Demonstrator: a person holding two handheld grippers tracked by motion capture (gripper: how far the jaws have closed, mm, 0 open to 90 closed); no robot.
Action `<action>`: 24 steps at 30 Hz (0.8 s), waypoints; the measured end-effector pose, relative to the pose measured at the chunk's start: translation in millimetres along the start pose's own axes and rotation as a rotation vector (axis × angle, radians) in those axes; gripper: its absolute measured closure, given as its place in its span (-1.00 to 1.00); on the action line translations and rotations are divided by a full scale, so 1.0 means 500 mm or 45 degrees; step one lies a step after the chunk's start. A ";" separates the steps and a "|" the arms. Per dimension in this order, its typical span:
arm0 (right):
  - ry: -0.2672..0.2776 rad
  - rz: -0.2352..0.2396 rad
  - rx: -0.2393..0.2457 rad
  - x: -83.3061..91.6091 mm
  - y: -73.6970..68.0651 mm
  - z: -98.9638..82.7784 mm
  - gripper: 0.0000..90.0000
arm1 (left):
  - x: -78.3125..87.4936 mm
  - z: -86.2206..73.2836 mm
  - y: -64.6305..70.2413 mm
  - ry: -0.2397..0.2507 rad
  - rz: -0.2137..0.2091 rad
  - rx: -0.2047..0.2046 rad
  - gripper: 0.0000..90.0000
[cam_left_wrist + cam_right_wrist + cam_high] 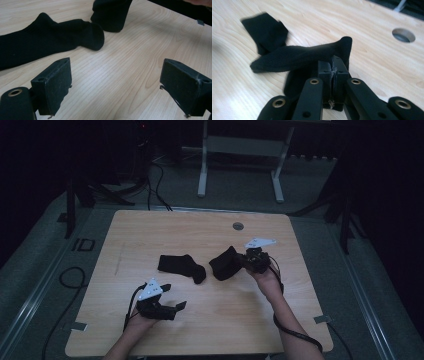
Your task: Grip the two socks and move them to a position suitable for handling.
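Two black socks are on the wooden table (150, 230). One sock (181, 266) lies flat near the middle, and it stretches out ahead of the left jaws in the left gripper view (47, 41). My right gripper (246, 261) is shut on the second sock (224, 263), whose pinched end is lifted while the rest droops. In the right gripper view the jaws (333, 67) meet on that sock's fabric (297, 57), with the flat sock (265, 31) beyond. My left gripper (173, 296) is open and holds nothing near the front left. Its wide-apart pads (53, 85) frame bare wood.
A round cable hole (238, 226) is set in the table near its far edge, also seen as the hole (403, 35) in the right gripper view. A white desk frame (240, 160) stands on the floor behind. Cables (70, 280) trail on the floor at left.
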State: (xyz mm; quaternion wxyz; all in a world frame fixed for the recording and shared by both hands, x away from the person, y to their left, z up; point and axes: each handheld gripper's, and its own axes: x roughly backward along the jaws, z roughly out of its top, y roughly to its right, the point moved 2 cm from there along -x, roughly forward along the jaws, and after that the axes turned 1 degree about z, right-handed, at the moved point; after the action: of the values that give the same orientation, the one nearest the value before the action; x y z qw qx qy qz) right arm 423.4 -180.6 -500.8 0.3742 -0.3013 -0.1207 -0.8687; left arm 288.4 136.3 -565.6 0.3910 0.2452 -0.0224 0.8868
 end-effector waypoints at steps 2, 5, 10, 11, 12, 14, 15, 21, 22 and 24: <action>0.020 0.005 0.009 0.013 -0.008 0.010 0.95 | -0.005 0.003 0.001 0.005 0.005 0.004 -0.76; 0.051 0.009 0.036 0.031 -0.022 0.022 0.95 | -0.012 0.009 0.004 0.010 -0.003 0.011 -0.76; 0.085 0.026 0.061 0.054 -0.036 0.040 0.95 | -0.019 0.020 0.009 0.015 -0.013 0.006 -0.76; 0.093 0.021 0.070 0.059 -0.039 0.044 0.95 | -0.020 0.022 0.009 0.019 -0.008 0.006 -0.76; 0.102 0.022 0.077 0.064 -0.041 0.048 0.95 | -0.021 0.024 0.010 0.022 -0.014 0.013 -0.76; 0.116 0.023 0.087 0.072 -0.048 0.055 0.95 | -0.022 0.030 0.009 0.028 -0.015 0.027 -0.76; 0.123 0.028 0.095 0.077 -0.053 0.058 0.95 | -0.022 0.034 0.009 0.032 -0.019 0.026 -0.76; 0.143 0.035 0.139 0.092 -0.073 0.068 0.95 | -0.020 0.061 0.014 0.065 -0.033 0.030 -0.75; 0.147 0.043 0.142 0.092 -0.078 0.068 0.95 | -0.020 0.071 0.016 0.078 -0.046 0.038 -0.73; 0.145 0.055 0.148 0.091 -0.085 0.065 0.95 | -0.020 0.080 0.018 0.095 -0.067 0.050 -0.72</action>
State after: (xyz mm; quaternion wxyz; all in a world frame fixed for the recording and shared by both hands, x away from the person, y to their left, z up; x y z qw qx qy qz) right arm 382.2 -163.5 -446.7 0.4159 -0.2316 -0.1430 -0.8677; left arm 304.8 114.0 -533.5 0.4098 0.2203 0.0161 0.8850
